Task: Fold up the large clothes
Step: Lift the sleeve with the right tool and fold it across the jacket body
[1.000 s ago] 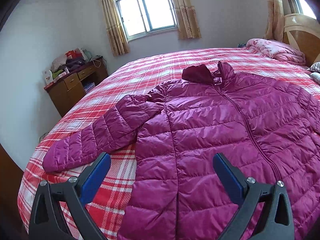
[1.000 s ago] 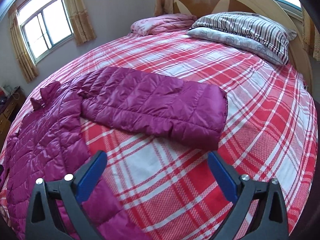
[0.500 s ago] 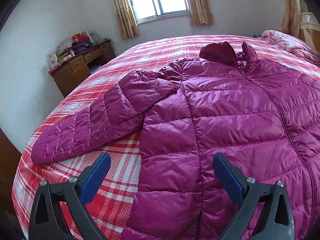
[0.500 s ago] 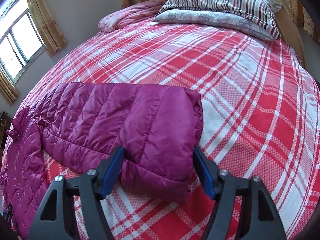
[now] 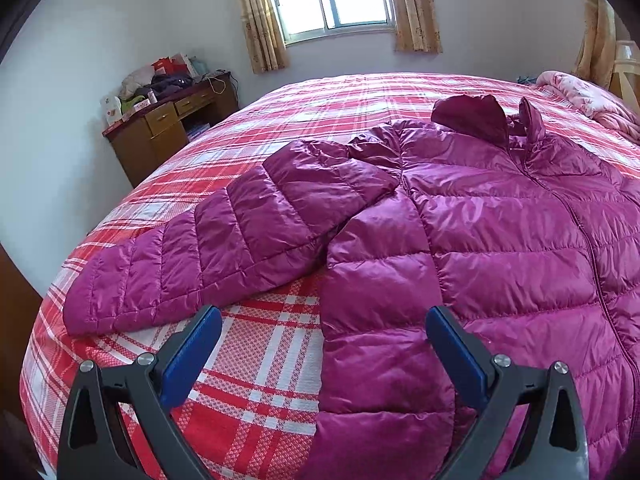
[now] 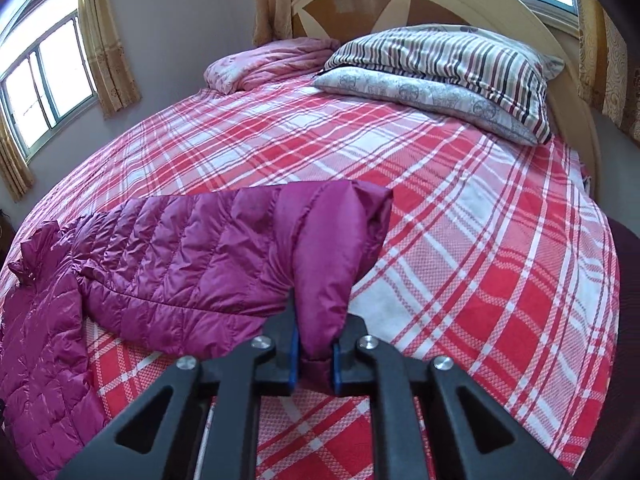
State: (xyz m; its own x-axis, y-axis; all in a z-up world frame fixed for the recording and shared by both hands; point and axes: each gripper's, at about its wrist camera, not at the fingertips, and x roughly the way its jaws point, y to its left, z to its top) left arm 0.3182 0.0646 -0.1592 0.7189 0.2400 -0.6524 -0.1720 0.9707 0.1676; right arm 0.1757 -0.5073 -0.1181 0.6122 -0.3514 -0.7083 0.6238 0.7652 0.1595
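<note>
The left tool (image 5: 323,338) hangs tilted downward with its blue pads spread wide, gripping nothing. The right tool (image 6: 315,354), also angled down, has just been closing and now pinches cloth between its pads.

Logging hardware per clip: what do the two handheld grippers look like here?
Both look identical. The left gripper has two matte black plastic fingers with triangular cut-outs, silver round-head screws on top, and flat blue pads on the inner faces. The right gripper shows the same black frame, silver screws and blue pads. No cables, labels, hands or sleeves are visible in either view.
</note>
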